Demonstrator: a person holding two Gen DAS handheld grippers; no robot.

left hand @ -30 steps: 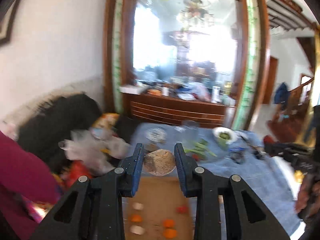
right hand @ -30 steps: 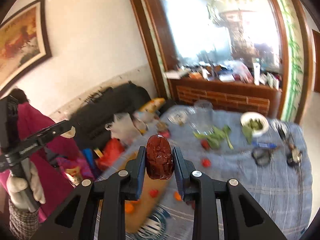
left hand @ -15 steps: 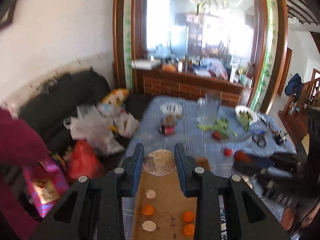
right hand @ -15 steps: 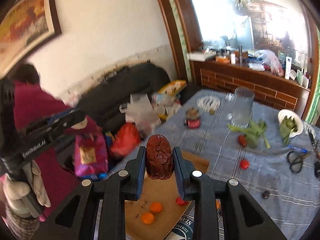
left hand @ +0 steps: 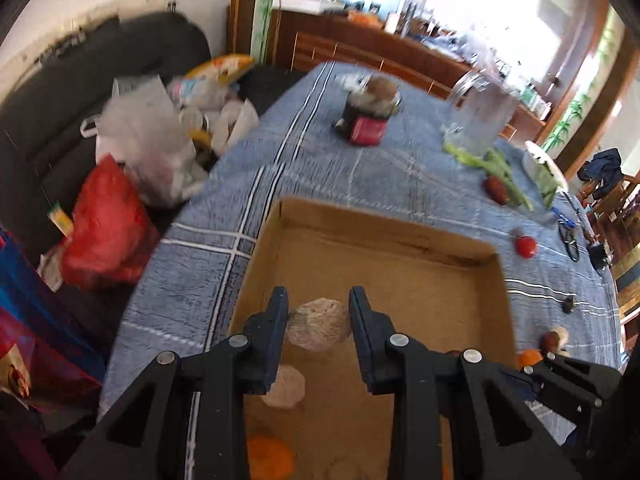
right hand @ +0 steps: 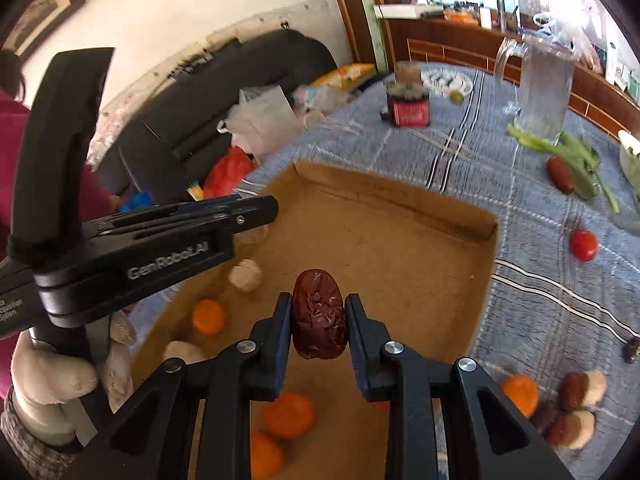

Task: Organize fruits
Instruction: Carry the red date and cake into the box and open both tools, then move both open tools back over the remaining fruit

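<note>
Above the cardboard tray [left hand: 384, 240], the left gripper [left hand: 319, 320] clamps a pale rough ball [left hand: 319, 325] between its jaws. Beside it, the right gripper [right hand: 319, 326] clamps a wrinkled red date [right hand: 319, 314] upright over the same tray, where oranges [right hand: 209, 316] and more pale balls [right hand: 245, 275] lie.

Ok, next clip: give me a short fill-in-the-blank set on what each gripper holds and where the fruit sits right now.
1. The right gripper is shut on a wrinkled, dark red ____.
2. The left gripper holds a pale round fruit above the open ____ box.
3. The orange fruits lying inside the cardboard box number ____ in the right wrist view.
4. The table is covered by a ____ plaid cloth.

Missing words: date; cardboard; three; blue
</note>
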